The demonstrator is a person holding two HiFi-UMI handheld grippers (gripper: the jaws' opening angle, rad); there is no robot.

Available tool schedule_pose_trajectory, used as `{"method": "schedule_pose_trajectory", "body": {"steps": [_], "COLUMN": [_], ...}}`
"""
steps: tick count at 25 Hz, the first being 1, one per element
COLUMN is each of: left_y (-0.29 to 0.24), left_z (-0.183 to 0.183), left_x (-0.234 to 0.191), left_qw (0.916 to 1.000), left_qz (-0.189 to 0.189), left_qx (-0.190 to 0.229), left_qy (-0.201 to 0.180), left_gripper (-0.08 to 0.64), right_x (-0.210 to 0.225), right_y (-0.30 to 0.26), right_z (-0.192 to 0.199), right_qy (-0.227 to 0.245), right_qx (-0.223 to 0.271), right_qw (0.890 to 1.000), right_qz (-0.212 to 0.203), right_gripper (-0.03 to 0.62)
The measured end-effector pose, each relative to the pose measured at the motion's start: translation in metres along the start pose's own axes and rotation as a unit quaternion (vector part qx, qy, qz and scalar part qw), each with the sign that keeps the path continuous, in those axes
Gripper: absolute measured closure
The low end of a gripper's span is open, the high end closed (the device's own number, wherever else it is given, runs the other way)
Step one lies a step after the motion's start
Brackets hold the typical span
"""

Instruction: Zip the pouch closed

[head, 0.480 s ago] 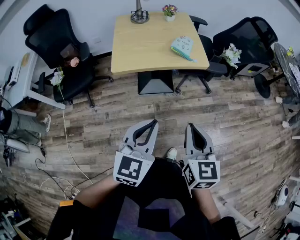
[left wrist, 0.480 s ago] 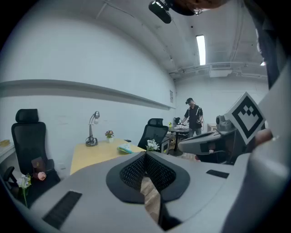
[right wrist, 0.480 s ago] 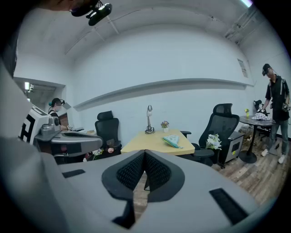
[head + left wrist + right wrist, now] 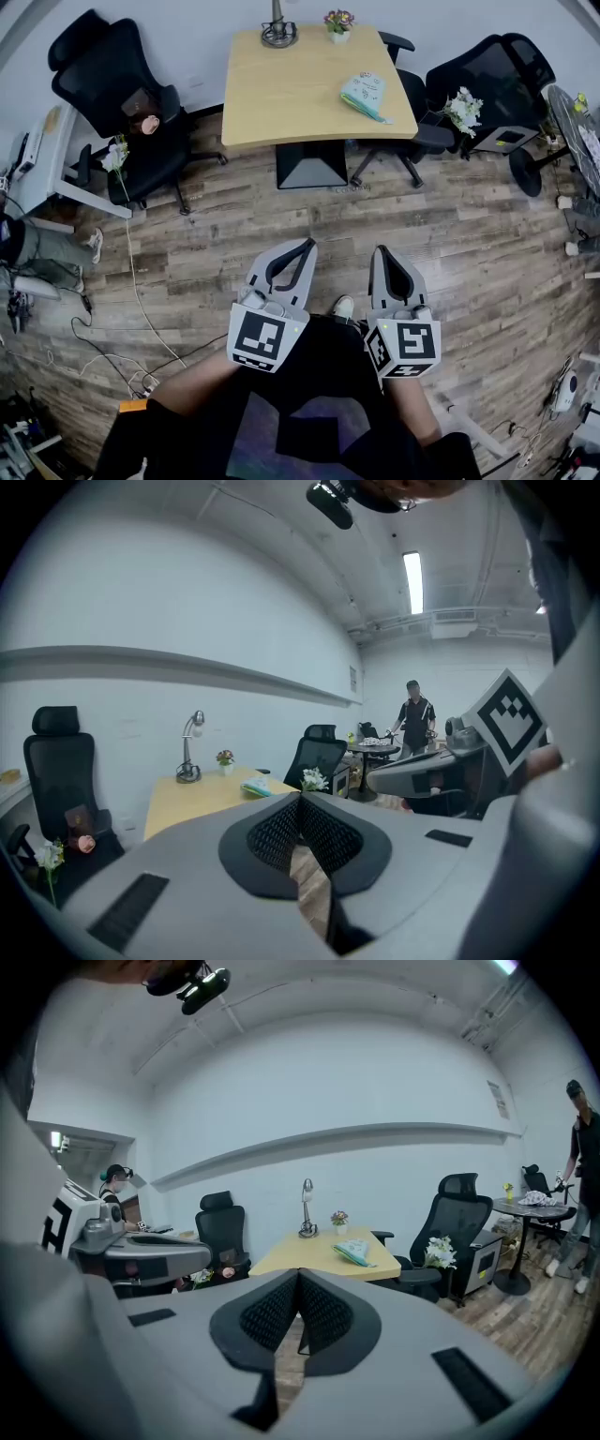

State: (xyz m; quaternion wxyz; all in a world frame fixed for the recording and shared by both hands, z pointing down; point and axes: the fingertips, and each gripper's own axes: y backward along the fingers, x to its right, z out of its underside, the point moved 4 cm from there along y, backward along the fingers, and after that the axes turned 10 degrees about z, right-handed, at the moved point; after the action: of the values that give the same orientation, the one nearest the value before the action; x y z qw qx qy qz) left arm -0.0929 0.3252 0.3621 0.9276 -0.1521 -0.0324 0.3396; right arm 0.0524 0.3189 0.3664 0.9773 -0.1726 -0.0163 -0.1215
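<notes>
Three things on table (image 4: 281,94): pouch (image 4: 364,94), lamp (image 4: 278,32), flowerpot (image 4: 339,24); chair (image 4: 108,80) left.

A pale wooden table (image 4: 291,103) stands against the white wall (image 4: 141,602), carrying a desk lamp (image 4: 278,33) and a flower pot (image 4: 339,21). Black office chairs (image 4: 112,84) flank it (on both sides) on the wood-plank floor (image 4: 234,234). A strip light (image 4: 413,581) glows overhead.

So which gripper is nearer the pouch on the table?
Right. The right gripper points almost straight at the pouch; the left gripper is offset further left. Both are far short of the table.
</notes>
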Motion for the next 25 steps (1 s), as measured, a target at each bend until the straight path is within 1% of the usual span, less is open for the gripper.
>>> {"method": "schedule_pose_trajectory", "body": {"steps": [4,8,11,18,25], "left_y": [-0.007,-0.016,-0.027,-0.059,-0.088], "left_z": [-0.004,-0.004,-0.010,-0.019,-0.026], "left_x": [0.005,0.014,0.024,0.061,0.101], "left_qw": [0.9998,1.0000,0.9998,0.9997,0.9997], "left_qz": [0.003,0.004,0.006,0.012,0.010], "left_qx": [0.010,0.004,0.011,0.013,0.005], "left_qy": [-0.015,-0.005,-0.013,-0.017,-0.021], "left_gripper": [0.551,0.551,0.551,0.551,0.551], "right_x": [0.008,0.021,0.035,0.076,0.118], "right_y": [0.001,0.004,0.006,0.018,0.030], "right_z": [-0.001,-0.002,-0.003,-0.003,-0.001], "right_qy": [-0.017,-0.021,-0.019,-0.006,0.002], "right_qx": [0.003,0.008,0.011,0.016,0.013], "right_qw": [1.000,1.000,1.000,1.000,1.000], "right_qz": [-0.006,-0.004,-0.003,-0.006,-0.026], "right_gripper": [0.578,0.578,0.578,0.578,0.578]}}
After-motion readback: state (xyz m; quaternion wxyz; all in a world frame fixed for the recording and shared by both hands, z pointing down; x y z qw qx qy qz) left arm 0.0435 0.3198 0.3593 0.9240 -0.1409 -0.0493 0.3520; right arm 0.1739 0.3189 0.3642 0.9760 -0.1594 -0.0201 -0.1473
